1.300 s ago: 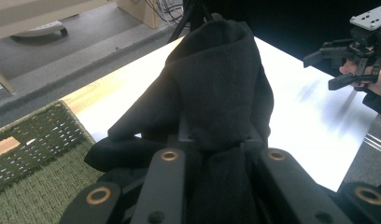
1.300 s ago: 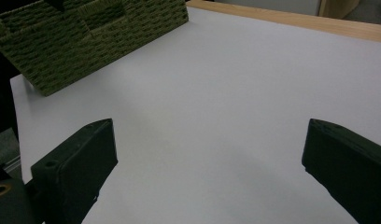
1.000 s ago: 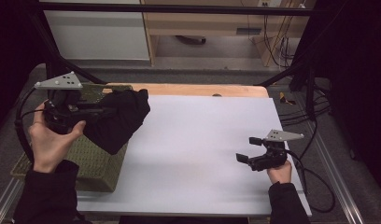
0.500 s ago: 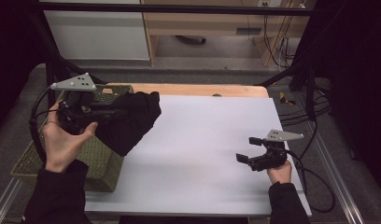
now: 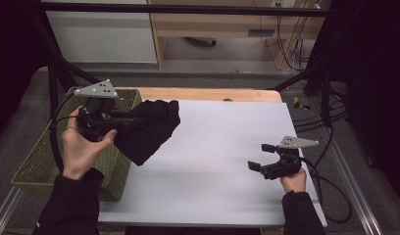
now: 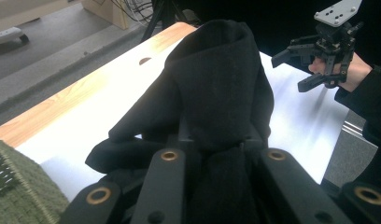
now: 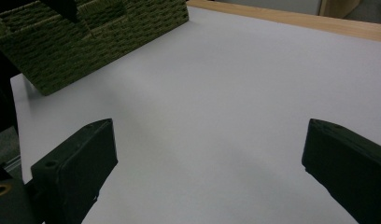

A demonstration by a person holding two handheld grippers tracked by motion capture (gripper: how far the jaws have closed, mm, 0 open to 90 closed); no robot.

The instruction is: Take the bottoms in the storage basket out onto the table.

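The left tongs [image 5: 120, 121] were clamped on a black cloth [image 5: 150, 128], a dark bunched garment or rag whose kind could not be told. It hung from the jaws in a loose fold, just past the rim of the green woven basket [image 5: 38, 164] and above the left part of the white worktop [image 5: 222, 161]. In the left gripper view the cloth [image 6: 216, 98] draped forward over both jaws, pinched near one end so that the bulk drooped free. That suited carrying it clear of the basket wall rather than dragging it across the weave.

The basket sat at the worktop's left edge, within the left hand's reach, which probably explained why that hand did the lifting. The right tongs [image 5: 261, 157] rested low near the right edge of the worktop, well apart from the cloth, jaws spread wide with nothing between them (the right gripper view showed bare white surface [image 7: 226, 93] between the two pads). Held so, they seemed ready to take a corner once the cloth came down, likely for spreading or folding on the open surface.
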